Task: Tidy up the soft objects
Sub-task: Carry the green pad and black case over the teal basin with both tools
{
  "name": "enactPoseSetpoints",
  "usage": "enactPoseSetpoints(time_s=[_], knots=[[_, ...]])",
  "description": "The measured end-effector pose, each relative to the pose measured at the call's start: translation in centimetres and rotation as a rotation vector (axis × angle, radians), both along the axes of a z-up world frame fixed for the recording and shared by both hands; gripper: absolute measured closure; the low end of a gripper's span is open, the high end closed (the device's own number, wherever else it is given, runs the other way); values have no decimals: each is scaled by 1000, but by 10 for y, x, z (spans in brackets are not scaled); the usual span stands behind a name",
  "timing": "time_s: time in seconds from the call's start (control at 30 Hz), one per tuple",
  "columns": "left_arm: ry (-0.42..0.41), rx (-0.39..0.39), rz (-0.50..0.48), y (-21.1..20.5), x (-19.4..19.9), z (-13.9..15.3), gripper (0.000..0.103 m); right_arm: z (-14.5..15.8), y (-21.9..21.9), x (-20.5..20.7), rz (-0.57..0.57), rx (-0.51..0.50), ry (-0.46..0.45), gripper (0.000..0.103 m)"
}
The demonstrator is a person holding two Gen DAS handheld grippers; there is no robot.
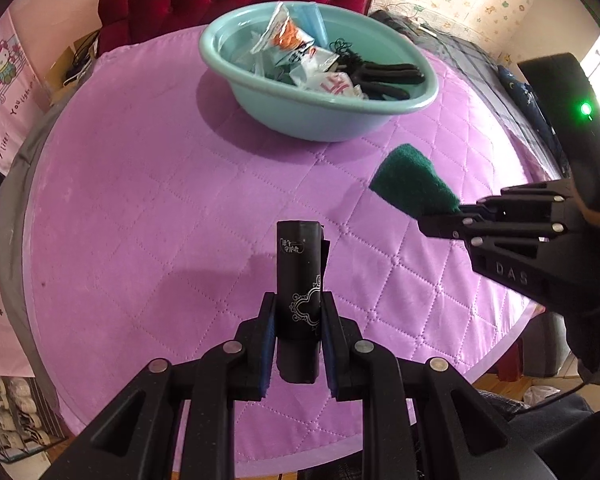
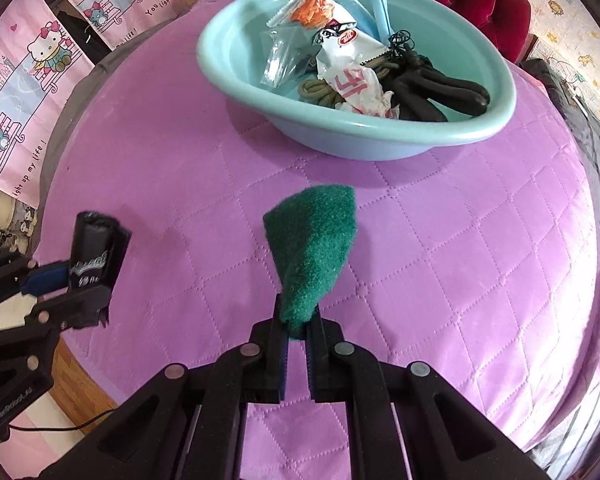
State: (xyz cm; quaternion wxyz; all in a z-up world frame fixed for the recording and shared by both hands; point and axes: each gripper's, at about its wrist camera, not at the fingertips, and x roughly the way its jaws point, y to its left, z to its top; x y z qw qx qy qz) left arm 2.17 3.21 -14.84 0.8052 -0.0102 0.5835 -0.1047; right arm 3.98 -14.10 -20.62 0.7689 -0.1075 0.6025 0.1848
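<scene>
Left wrist view: our left gripper (image 1: 298, 344) clamps a black roll (image 1: 300, 280) upright between its jaws. Right of it, our right gripper (image 2: 298, 354) pinches a green scouring pad (image 2: 314, 248). Ahead of both, well apart, the teal basin (image 1: 404, 109) holds packets and black gloves (image 1: 384, 76) on the purple quilt (image 1: 140, 220).

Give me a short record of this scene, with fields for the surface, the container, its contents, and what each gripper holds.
surface: round table with purple quilted cover
container: light blue basin, standing on the cover
contents: snack packets, black gloves, coiled cord, blue item
left gripper: shut on black roll
right gripper: shut on green scouring pad, pinched at one end
position of held items: both above the cover, outside the basin
</scene>
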Motion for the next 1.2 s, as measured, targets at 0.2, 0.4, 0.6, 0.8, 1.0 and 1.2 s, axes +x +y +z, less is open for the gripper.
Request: enactPoseSetpoints(time_s=[0.2,0.4,0.6,0.8,1.0,1.2], knots=[[-19,4,-22,-9,6,16,81,15,0,-7,-3,-12,0,97],[-40,4,-45,-16,13,28,81,33,-7,-10,-12,-16,-25,97],[-68,-3,-75,-27,23,42,81,59,-20,-9,-40,7,-63,95],[-107,-3,-97,-36,40,58,81,80,-28,0,-58,13,-109,95],[-138,4,-113,-44,57,71,81,99,-33,14,-68,16,-147,95],[-157,26,-130,-53,74,75,80,110,-37,31,-68,38,-159,95]])
